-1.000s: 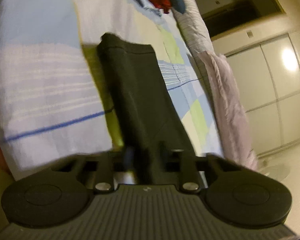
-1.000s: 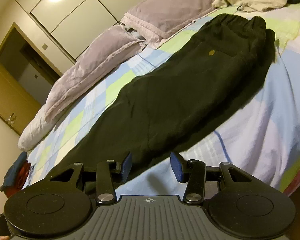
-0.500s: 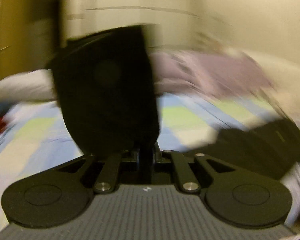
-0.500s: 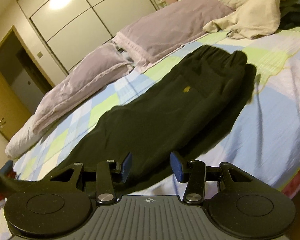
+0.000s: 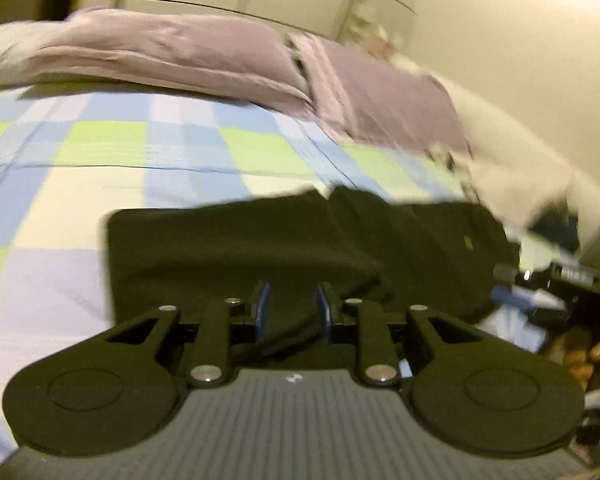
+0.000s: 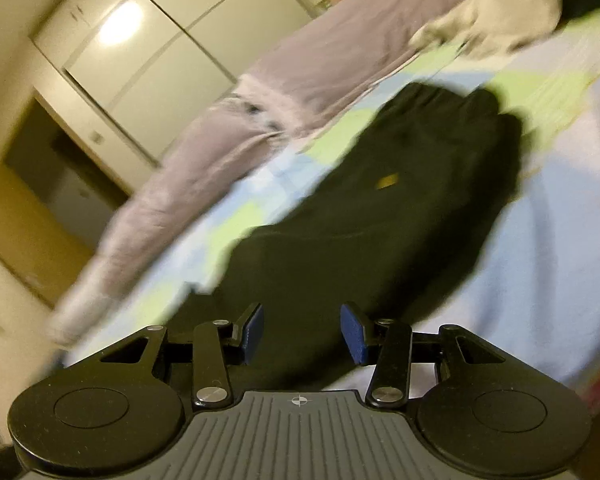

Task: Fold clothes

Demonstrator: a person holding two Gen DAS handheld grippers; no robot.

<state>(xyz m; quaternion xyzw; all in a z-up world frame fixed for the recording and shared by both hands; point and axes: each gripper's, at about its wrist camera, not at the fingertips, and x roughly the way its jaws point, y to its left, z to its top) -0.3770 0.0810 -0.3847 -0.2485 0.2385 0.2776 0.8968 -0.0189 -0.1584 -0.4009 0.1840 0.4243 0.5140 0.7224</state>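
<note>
The trousers are lying on the checked bedsheet, folded over so that a doubled dark slab is showing in the left wrist view, its long axis running left to right across the bed, with a straight edge at the left and a small yellow tag toward the right end. In the right wrist view the trousers are stretching away from the camera, the gathered waistband at the far end pointing toward the cream garment.

The left gripper is sitting with its blue pads apart, cloth lying loose between them but not pinched. The right gripper is hanging wide apart over the near edge of the trousers, holding nothing.

A mauve quilt is lying along the far side of the bed, before the wardrobe doors. Both views are blurred.
</note>
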